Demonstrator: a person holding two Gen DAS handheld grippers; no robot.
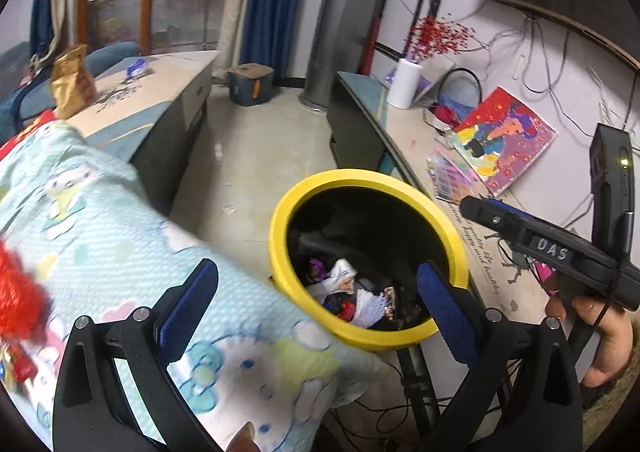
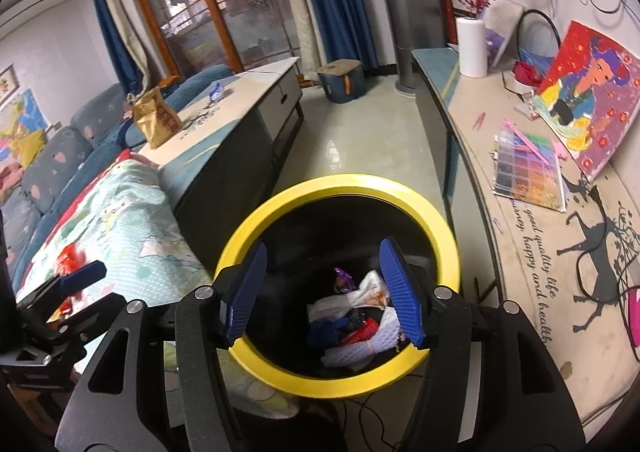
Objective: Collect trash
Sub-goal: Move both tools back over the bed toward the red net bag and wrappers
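A yellow-rimmed black trash bin (image 2: pixel 400 192) stands on the floor between two low tables; it also shows in the left wrist view (image 1: pixel 280 220). Inside lies crumpled trash (image 2: pixel 352 316): white paper, purple and red wrappers. My right gripper (image 2: pixel 324 292) is open and empty, held right above the bin's mouth. My left gripper (image 1: pixel 316 300) is open and empty, over the edge of a patterned light-blue blanket (image 1: pixel 120 236) beside the bin. A blurred red wrapper (image 1: pixel 20 300) lies on the blanket at far left. The right gripper (image 1: pixel 540 248) shows at right in the left wrist view.
A low table (image 2: pixel 248 92) at left holds a gold snack bag (image 2: pixel 154 120) and a small blue wrapper (image 2: pixel 216 92). The right-hand table (image 2: pixel 480 124) holds a paper towel roll (image 2: pixel 472 48), a colourful painting (image 2: pixel 592 92) and a bead box (image 2: pixel 528 172). A blue box (image 2: pixel 344 80) stands on the floor beyond.
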